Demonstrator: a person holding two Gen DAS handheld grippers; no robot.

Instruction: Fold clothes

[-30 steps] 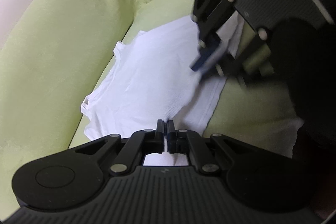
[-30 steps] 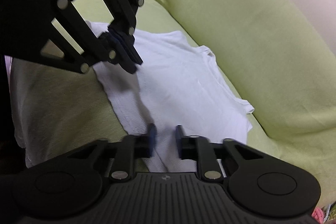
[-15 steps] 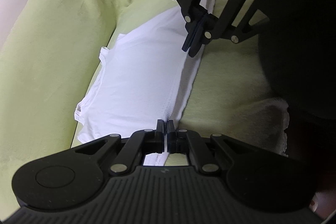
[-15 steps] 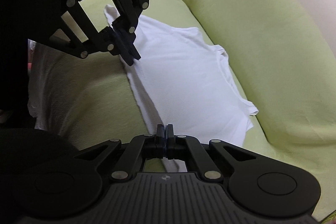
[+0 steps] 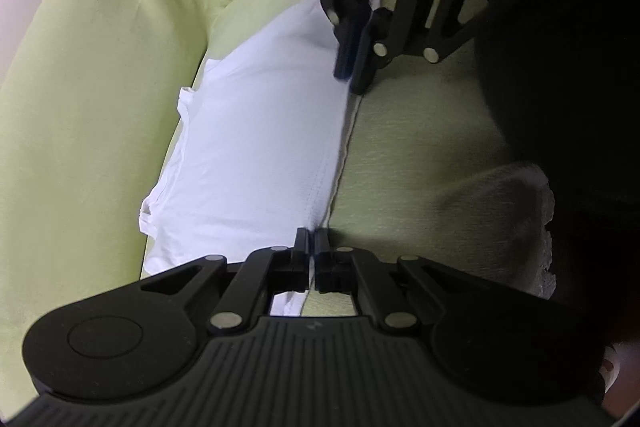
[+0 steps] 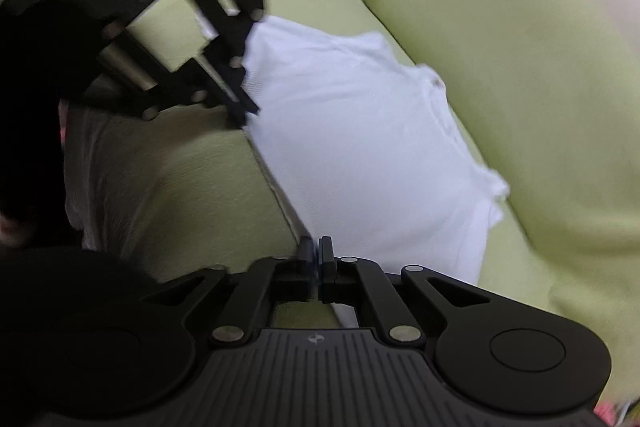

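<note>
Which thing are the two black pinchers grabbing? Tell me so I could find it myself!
Look at the big light-green sofa cushion. Lying flat on its seat is a white T-shirt, and the left gripper and right gripper each pinch its hem edge. It is smooth and bright white, unlike the fuzzy cream towel beside it.

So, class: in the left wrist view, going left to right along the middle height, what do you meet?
Green cushion → white shirt → green seat → grey towel.
</note>
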